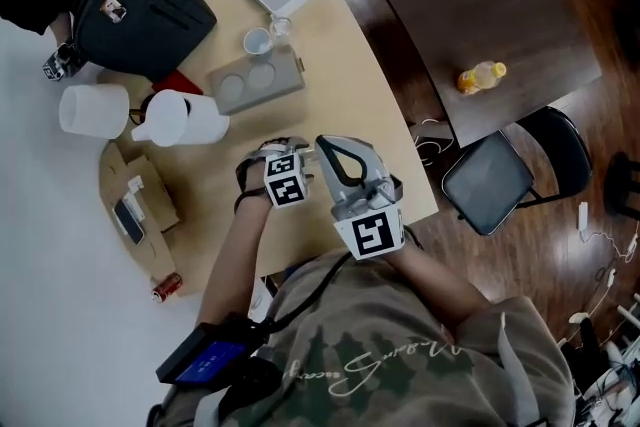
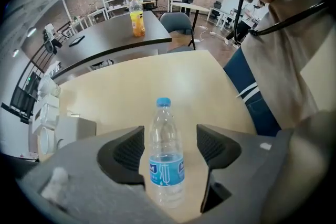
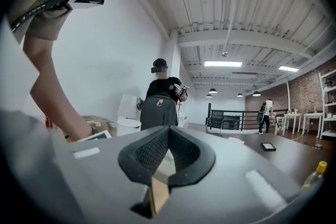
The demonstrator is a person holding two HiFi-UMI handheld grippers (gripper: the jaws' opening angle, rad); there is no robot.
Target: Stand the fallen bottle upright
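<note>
Your left gripper (image 2: 170, 135): jaws wide apart, pads on either side of water bottle (image 2: 167, 168), not touching it. Bottle upright on tan table (image 2: 173, 78), blue cap up. Your right gripper (image 3: 168, 131): jaws closed together, nothing held.

The left hand-held gripper (image 2: 169, 140) points steeply down, its jaws set wide apart with the pads pressing on nothing. The right hand-held gripper (image 3: 168, 132), just beside it on the right, lies nearly level, jaws closed together.
</note>
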